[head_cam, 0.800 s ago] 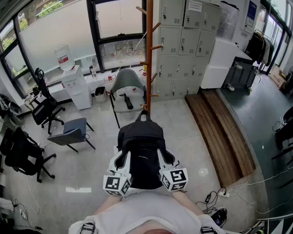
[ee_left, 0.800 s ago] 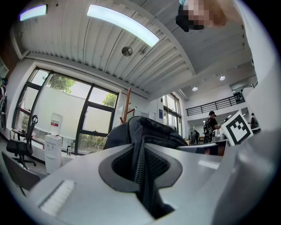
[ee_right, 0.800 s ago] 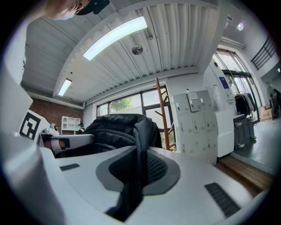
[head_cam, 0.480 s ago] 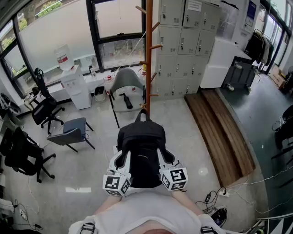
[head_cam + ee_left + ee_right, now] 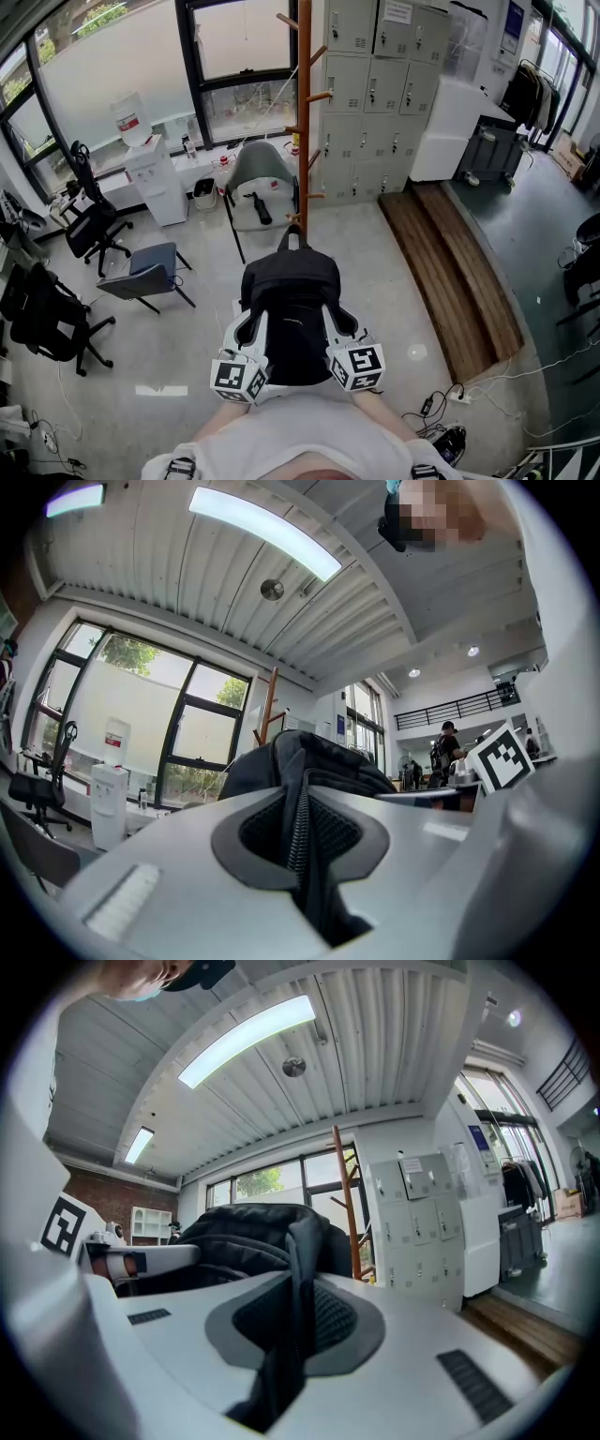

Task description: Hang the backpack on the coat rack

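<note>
At far left of the head view, black office chairs and a blue-seated chair crowd the edge of the room, with bare floor between them and the middle. Next, the left tool has its jaws pressed together on a zippered seam of the black backpack. The backpack is held off the floor at the centre, between both tools and in front of the wooden coat rack (its top is cut off by the frame, and its foot is hidden behind the pack). A grey chair stands just beside the pole. The right tool pinches a dark fold or strap of the pack; which one is hard to make out. Grey lockers and a wooden platform close off the right.
</note>
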`<state>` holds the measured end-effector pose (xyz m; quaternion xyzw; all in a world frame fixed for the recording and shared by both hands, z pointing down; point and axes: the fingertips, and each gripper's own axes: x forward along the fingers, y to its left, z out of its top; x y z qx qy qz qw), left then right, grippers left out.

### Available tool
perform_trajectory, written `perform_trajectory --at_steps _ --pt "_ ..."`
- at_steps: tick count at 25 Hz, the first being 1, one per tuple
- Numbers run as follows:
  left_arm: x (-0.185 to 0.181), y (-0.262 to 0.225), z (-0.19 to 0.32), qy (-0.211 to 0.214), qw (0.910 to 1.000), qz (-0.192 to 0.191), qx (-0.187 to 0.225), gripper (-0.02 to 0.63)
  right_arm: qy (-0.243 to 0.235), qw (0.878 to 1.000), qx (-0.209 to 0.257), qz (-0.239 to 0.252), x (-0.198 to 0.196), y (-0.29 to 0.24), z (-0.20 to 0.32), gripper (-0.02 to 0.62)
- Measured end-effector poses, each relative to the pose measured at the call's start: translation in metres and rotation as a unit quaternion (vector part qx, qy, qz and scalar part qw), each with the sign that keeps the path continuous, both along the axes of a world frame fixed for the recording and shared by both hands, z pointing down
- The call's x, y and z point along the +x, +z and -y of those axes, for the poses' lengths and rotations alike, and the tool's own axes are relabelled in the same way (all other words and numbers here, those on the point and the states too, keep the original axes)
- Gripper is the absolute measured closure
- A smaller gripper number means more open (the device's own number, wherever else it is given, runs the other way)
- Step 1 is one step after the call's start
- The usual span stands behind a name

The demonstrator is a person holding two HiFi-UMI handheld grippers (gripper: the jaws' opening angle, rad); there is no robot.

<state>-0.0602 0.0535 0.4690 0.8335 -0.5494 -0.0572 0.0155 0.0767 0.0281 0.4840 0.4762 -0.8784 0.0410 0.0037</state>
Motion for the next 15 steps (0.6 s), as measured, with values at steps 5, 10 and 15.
perform_trajectory --at_steps 5,10,15 --pt "-0.002 0.003 0.003 0.005 1.0000 -0.002 0.000 0.571 0.003 1.000 0.003 -0.004 -0.002 0.002 0.001 0.552" --pt "-0.016 0.003 0.008 0.015 0.9999 -0.004 0.001 0.571 0.012 1.000 0.003 -0.005 -0.014 0.001 0.003 0.552" --pt "-0.033 0.003 0.016 0.030 0.9995 -0.008 0.004 0.571 0.025 1.000 0.006 -0.007 -0.031 0.001 0.007 0.554"
